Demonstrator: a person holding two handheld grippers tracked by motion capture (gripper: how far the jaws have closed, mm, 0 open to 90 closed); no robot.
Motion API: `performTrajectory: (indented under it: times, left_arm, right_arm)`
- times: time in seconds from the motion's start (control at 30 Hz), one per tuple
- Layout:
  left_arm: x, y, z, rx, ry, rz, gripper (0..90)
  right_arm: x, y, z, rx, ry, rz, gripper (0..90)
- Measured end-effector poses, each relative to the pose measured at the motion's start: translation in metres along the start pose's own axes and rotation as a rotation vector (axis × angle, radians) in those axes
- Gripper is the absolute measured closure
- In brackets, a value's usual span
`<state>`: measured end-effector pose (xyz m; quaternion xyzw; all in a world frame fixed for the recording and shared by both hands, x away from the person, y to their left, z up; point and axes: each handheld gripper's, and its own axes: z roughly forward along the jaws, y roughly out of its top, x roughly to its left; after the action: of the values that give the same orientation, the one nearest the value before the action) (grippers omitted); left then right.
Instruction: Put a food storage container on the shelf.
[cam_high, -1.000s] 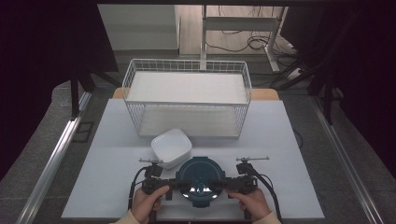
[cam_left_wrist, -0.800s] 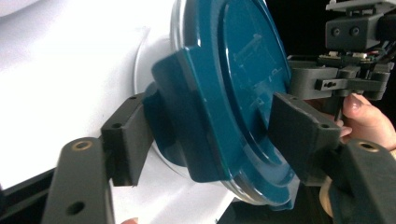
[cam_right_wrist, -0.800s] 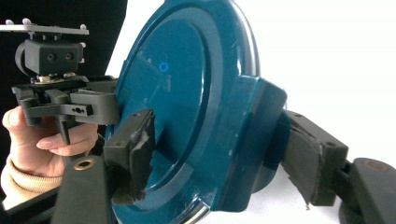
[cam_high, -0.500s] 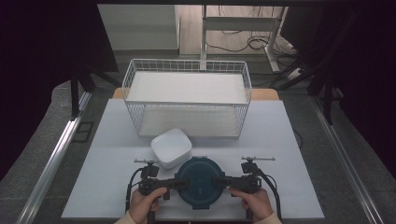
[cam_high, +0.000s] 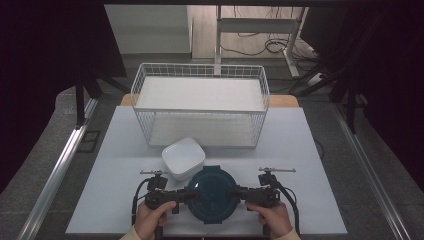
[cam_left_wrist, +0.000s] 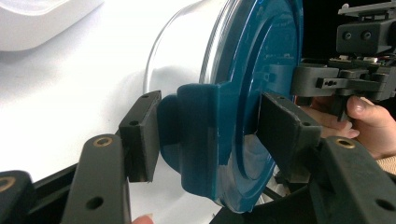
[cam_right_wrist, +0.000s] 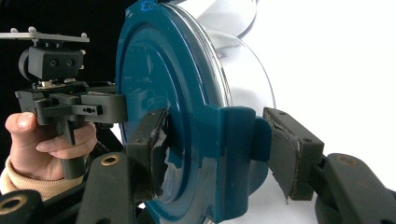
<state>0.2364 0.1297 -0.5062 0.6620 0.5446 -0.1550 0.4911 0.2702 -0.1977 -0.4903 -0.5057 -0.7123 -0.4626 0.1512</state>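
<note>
Two grippers flank the round container with the blue lid (cam_high: 212, 195) at the near edge of the white table (cam_high: 310, 165). Your left gripper (cam_high: 186, 196) has just been closing, and its pads now clasp the lid's left clip tab (cam_left_wrist: 196, 135). Your right gripper (cam_high: 240, 194) has closed likewise onto the right clip tab (cam_right_wrist: 233, 149). Just behind the container sits a white square bowl (cam_high: 183, 158), with a wire basket (cam_high: 200, 107) farther back.

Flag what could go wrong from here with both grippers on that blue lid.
The left gripper and right gripper have just been closing on the side latches of the blue lid; uneven pull could tip the clear container. The white dish sits close behind and could get bumped.
</note>
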Motion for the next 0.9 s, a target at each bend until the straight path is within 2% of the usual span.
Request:
performTrajectory:
  times: [0.23,0.43,0.8,0.9]
  left_arm:
    - [-0.005,0.001,-0.005,-0.007,0.0,0.022,41.8]
    - [-0.01,0.002,-0.009,-0.016,0.007,0.049,41.7]
    - [-0.014,0.006,-0.014,-0.031,0.007,0.073,41.8]
    - [-0.014,0.007,-0.015,-0.036,0.003,0.064,41.8]
  right_arm:
    - [0.007,0.002,-0.004,-0.013,0.0,-0.048,42.6]
    - [0.011,0.003,-0.005,-0.017,0.005,-0.066,42.6]
    - [0.018,0.009,-0.008,-0.022,0.006,-0.1,42.7]
    - [0.019,0.012,-0.008,-0.02,0.006,-0.113,42.6]
